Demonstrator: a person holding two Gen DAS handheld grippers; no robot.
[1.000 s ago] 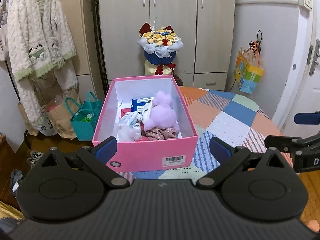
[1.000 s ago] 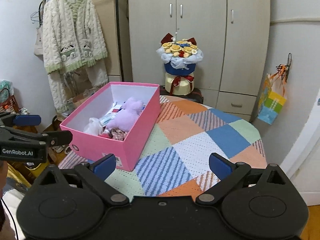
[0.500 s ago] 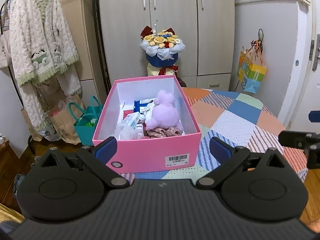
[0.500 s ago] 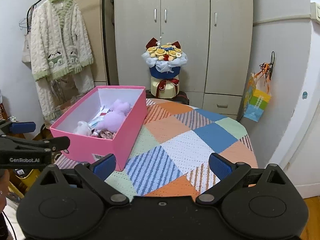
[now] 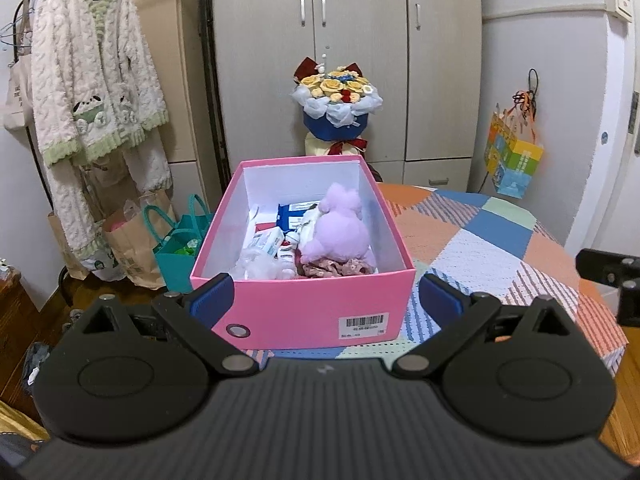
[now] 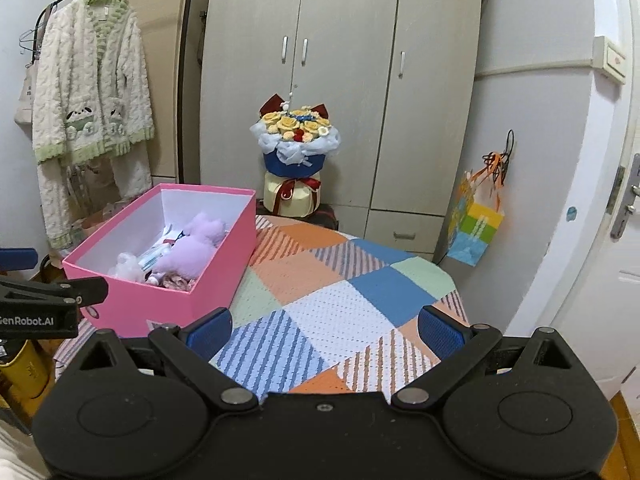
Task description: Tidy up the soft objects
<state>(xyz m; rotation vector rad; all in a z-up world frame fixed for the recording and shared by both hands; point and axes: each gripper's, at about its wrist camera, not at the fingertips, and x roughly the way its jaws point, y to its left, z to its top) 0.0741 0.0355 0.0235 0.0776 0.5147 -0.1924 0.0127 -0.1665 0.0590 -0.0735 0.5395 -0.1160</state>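
Left wrist view: we have drawn both empty, spread tools, left tool [image 5: 326, 300] and right tool [image 6: 324, 330], back from the pink box [image 5: 304, 312] at 12 o'clock, purple plush [image 5: 340, 232] inside, sorting apparently finished.

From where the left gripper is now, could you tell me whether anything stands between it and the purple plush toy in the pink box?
Only the pink box's near wall. The left gripper is open just in front of it, and the purple plush toy lies behind that wall, uncovered from above, with a floral fabric piece against its near side.

Home bedroom; wardrobe [image 6: 340, 92], hanging cardigan [image 5: 94, 80]
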